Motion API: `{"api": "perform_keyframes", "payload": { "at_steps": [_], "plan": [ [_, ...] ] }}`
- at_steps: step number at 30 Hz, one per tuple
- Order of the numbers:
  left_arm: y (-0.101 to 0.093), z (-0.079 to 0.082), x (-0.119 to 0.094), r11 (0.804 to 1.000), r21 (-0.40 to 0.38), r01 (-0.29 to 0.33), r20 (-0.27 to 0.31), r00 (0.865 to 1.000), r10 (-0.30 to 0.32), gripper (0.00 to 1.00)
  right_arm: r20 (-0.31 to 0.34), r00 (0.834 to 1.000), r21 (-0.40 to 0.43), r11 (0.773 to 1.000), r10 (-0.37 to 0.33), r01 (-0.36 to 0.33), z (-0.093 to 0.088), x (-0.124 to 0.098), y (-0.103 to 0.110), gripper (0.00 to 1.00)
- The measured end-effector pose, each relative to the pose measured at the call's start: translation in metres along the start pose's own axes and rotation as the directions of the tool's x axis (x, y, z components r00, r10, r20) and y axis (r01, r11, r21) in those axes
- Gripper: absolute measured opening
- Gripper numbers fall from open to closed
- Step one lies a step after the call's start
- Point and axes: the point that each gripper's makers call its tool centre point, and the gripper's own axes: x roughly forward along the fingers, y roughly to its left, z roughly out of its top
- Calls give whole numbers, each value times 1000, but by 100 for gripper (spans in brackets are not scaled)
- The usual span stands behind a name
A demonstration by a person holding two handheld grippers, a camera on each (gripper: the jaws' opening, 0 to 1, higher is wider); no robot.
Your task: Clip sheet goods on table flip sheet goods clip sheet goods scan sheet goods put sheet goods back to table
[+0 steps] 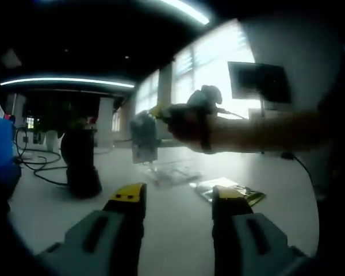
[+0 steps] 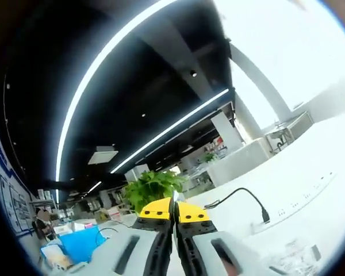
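Note:
A flat green and yellow sheet packet (image 1: 229, 190) lies on the white table (image 1: 178, 230), just beyond my left gripper (image 1: 178, 198). Its yellow-tipped jaws stand open with nothing between them. Further back a person's hand (image 1: 190, 123) holds my right gripper (image 1: 156, 110) up above the table, yellow tips pointing left. In the right gripper view, the right gripper (image 2: 173, 211) is shut, its yellow tips pressed together and aimed up at the ceiling. I see nothing between them.
A clear plastic piece (image 1: 169, 173) lies on the table behind the packet. A dark cylinder (image 1: 80, 164) and cables (image 1: 40, 169) stand left. A monitor (image 1: 259, 81) sits at the back right. A plant (image 2: 152, 187), a power strip (image 2: 293, 201) and a blue box (image 2: 80, 241) lie beyond.

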Motion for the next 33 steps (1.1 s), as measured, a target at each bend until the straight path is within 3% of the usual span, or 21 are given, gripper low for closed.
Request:
{"api": "perform_keyframes", "payload": {
  "at_steps": [9, 26, 33],
  "plan": [
    [-1, 0, 0, 1000, 1, 3, 0, 1000, -3, 38, 0, 1000, 12, 1000, 3, -3, -5, 1, 4, 0],
    [-2, 1, -1, 1000, 1, 3, 3, 1000, -4, 38, -7, 999, 67, 997, 49, -48, -15, -12, 44, 0],
    [-3, 1, -2, 1000, 1, 5, 5, 1000, -5, 38, 3, 997, 84, 994, 73, -73, -7, -21, 60, 0]
  ]
}}
